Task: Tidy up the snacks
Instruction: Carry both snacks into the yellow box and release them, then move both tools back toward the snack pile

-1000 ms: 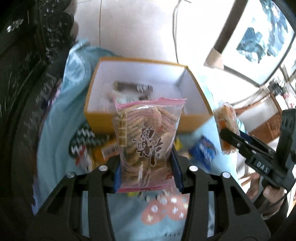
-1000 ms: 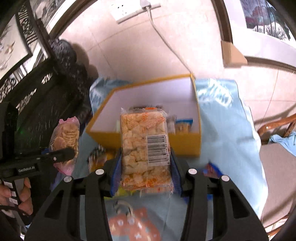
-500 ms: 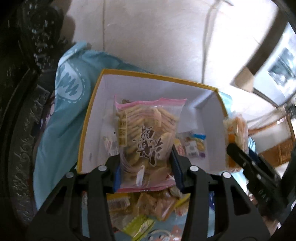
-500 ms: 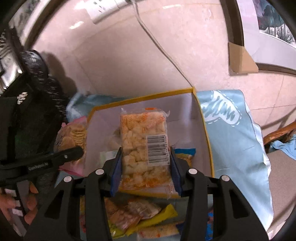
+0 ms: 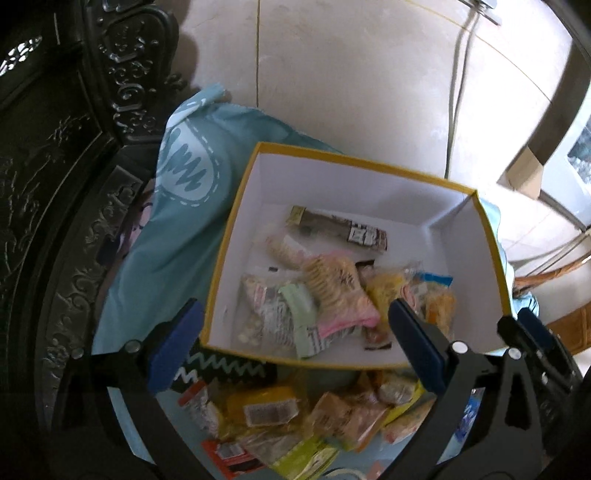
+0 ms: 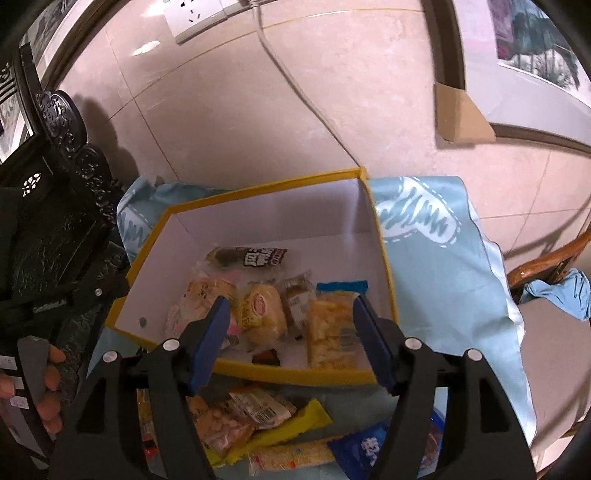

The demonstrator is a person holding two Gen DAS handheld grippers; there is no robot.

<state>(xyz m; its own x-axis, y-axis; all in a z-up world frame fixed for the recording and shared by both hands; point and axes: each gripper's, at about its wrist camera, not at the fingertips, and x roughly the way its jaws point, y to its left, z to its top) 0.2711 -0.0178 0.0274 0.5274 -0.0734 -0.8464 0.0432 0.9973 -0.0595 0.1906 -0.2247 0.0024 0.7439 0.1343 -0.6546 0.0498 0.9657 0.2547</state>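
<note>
A yellow-rimmed white box (image 5: 343, 159) (image 6: 258, 190) stands on a light blue cloth and holds several snack packs. The pink-edged cracker bag (image 5: 338, 291) lies in the box among them. The puffed-snack pack with a barcode (image 6: 330, 330) lies in the box at its right front. My left gripper (image 5: 295, 341) is open and empty above the box's near wall. My right gripper (image 6: 291, 338) is open and empty above the box's near edge. More loose snacks (image 5: 295, 417) (image 6: 251, 417) lie on the cloth in front of the box.
A dark carved wooden cabinet (image 5: 55, 184) (image 6: 51, 229) stands close on the left. A tiled wall with a socket and cable (image 6: 199, 16) rises behind the box. A wooden chair (image 6: 546, 262) with a blue cloth stands at the right.
Both grippers moved forward over the box, opened, and let go of their packs. The cracker bag and the puffed-snack pack now lie inside the box.
</note>
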